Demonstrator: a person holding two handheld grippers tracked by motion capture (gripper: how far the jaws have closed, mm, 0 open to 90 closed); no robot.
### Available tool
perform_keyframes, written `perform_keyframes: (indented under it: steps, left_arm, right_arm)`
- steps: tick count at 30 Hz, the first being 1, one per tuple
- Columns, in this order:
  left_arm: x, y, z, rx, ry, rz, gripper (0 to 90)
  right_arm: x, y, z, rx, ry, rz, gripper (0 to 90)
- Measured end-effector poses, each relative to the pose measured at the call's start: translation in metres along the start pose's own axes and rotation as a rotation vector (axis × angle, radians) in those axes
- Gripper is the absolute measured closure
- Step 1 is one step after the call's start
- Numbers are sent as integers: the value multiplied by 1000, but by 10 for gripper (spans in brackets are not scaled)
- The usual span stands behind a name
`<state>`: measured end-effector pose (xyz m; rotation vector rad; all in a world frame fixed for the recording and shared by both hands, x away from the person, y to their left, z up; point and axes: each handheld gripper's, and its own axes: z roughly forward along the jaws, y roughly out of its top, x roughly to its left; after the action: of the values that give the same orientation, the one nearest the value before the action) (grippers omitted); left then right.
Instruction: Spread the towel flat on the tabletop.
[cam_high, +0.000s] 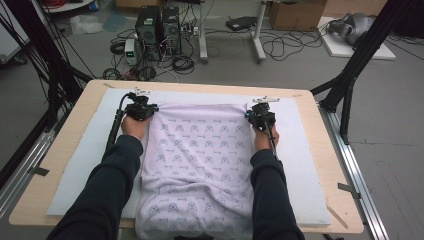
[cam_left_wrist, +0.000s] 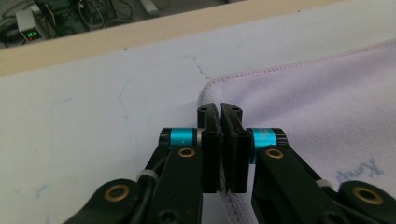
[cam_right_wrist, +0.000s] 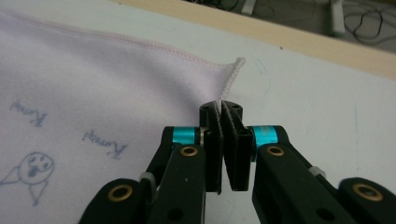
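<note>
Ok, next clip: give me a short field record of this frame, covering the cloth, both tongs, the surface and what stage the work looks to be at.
cloth: pale lilac towel with small printed figures, spread flat, near end hanging over the table's front edge
left tongs: shut on the towel's far left corner edge
right tongs: shut on the towel's far right corner edge
surface: white mat on a light wooden table
hands: one behind each tongs, forearms in dark sleeves along the towel's sides
stage: both far corners gripped; towel not yet lifted or folded
</note>
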<state>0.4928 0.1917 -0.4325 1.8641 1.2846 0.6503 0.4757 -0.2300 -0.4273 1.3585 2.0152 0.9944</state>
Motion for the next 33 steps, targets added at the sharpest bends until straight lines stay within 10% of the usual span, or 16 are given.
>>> perform_keyframes:
  steps: [5, 11, 16, 23, 33]
  left_arm:
    - [-3, -2, 2, 21, 43, 37, 545]
    - [4, -1, -5, 7, 21, -17, 498]
    - [3, -4, -13, 66, -57, -14, 463]
    - [-8, -12, -45, -27, -209, -57, 467]
    - [-26, -26, -72, -95, -291, -24, 298]
  right_arm:
    - [-12, -3, -1, -5, -51, 53, 684]
    - [-24, -6, -11, 11, -19, 103, 555]
    - [-19, -5, -31, -4, 43, 66, 509]
    - [-6, -14, -65, -10, 82, 27, 398]
    - [25, -55, -106, -36, 146, -50, 157]
